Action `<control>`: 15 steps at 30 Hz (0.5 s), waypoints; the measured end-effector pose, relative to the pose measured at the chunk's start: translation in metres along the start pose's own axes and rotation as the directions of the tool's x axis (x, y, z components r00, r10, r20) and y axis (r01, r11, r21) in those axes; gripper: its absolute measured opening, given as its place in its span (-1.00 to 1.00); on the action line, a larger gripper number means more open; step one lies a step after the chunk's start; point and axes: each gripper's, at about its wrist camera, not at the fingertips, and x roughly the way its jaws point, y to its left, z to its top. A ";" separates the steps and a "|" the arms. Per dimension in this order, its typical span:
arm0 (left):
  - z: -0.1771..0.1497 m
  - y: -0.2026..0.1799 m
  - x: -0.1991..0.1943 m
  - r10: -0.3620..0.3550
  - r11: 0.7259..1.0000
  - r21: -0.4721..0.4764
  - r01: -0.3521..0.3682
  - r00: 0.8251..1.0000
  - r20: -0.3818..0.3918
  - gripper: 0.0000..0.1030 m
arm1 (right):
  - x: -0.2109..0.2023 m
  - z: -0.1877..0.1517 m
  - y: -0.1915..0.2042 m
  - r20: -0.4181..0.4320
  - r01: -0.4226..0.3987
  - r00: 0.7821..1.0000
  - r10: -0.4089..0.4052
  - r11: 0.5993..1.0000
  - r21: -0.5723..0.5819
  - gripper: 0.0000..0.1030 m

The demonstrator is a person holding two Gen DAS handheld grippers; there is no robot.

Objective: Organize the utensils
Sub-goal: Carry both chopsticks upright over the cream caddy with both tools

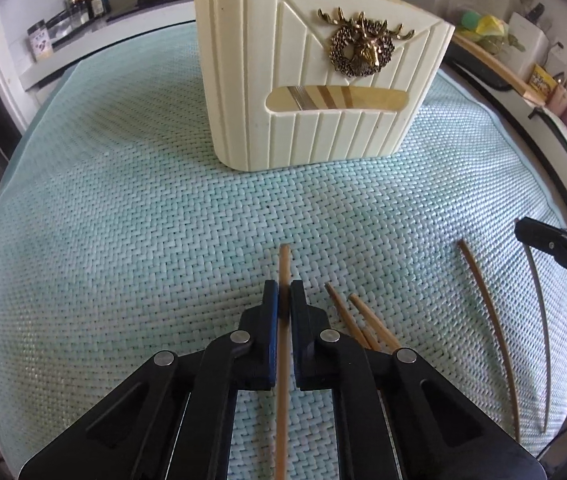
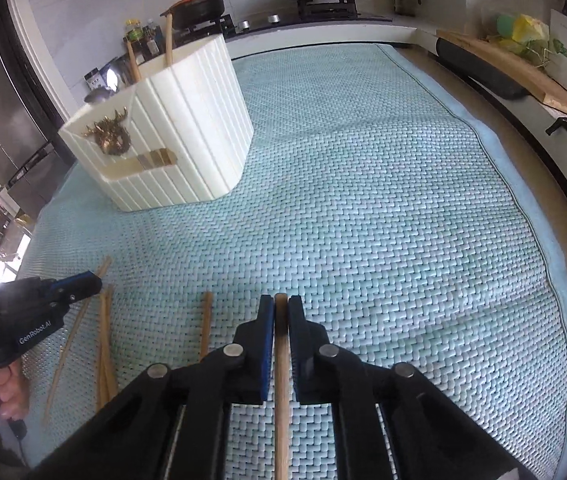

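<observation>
Kitchen table (image 2: 423, 184) under a woven pale-green mat: two hand-held grippers, each clamped on a single wooden chopstick. Left gripper (image 1: 284, 294) with fingers (image 1: 270, 300) closed tight on the left chopstick (image 1: 283, 360), shaft running straight along the line of the fingers, blunt end poking out ahead toward the holder. Right gripper (image 2: 281, 308) likewise pinched shut on the right chopstick (image 2: 281, 380), tip flush with the fingertips, long axis again in line with the fingers.

Cream ribbed utensil holder (image 1: 323, 92), with a brass stag emblem, upright on the mat at the far side: dead ahead of the left gripper, ahead and well off to the left of the right one. Chopstick tops already standing out of its open rim.

Loose on the mat: a crossed pair of chopsticks (image 1: 357, 322) just right of the left fingers, one more chopstick (image 1: 491, 332) between the two grippers, and a thin curved metal piece (image 1: 539, 332) beside it, kind unclear.

Likely next: lift, tip each stick upright, drop into the holder. Left hand apparently better placed, with the straighter line to the opening. Whether either stick has left the mat: not clear from these views.
</observation>
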 end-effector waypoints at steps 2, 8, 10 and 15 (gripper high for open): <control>-0.001 0.002 -0.014 -0.010 1.000 -0.012 0.011 1.000 0.029 -0.92 | -0.016 0.002 -0.002 0.027 -0.016 1.000 0.016 1.000 0.006 -0.85; -0.002 0.007 -0.072 -0.049 0.998 -0.031 0.054 0.990 0.134 -0.92 | -0.071 0.013 0.000 0.116 -0.081 0.990 0.081 0.997 -0.009 -0.86; -0.003 0.011 -0.093 -0.061 0.997 -0.035 0.068 0.984 0.170 -0.93 | -0.093 0.015 0.005 0.149 -0.097 0.984 0.100 0.995 -0.026 -0.86; -0.004 0.022 -0.143 -0.079 0.994 -0.049 0.095 0.962 0.260 -0.93 | -0.143 0.009 0.024 0.226 -0.131 0.963 0.144 0.989 -0.072 -0.86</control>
